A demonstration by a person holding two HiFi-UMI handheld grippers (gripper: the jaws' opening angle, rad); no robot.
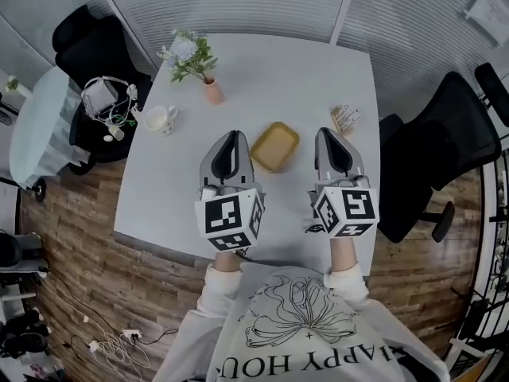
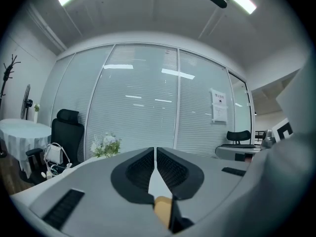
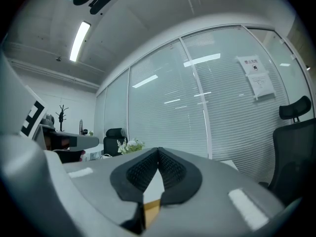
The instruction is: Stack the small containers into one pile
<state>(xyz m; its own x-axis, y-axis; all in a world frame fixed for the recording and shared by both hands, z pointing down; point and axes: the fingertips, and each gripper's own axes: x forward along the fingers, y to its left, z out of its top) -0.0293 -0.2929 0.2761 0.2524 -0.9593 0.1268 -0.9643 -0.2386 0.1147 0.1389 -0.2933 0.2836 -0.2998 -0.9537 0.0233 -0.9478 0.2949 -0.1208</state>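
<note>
Table [image 1: 270,62]: white, carries everything.

Left gripper [image 1: 230,136] and right gripper [image 1: 327,134]: side by side, level, above the near edge. Right jaws are fully together, left closed to a thin slit, and nothing is held in either. Judged parked clear of the work, not mid-grasp.

Yellow containers [image 1: 275,146]: mid-tabletop, ahead of and between the grippers, showing as one pile. The number nested cannot be resolved.

Flower vase [image 1: 211,90] near the far-left corner, mug [image 1: 159,119] by the left edge, packet [image 1: 346,118] by the right edge. All stand apart from the pile.
</note>
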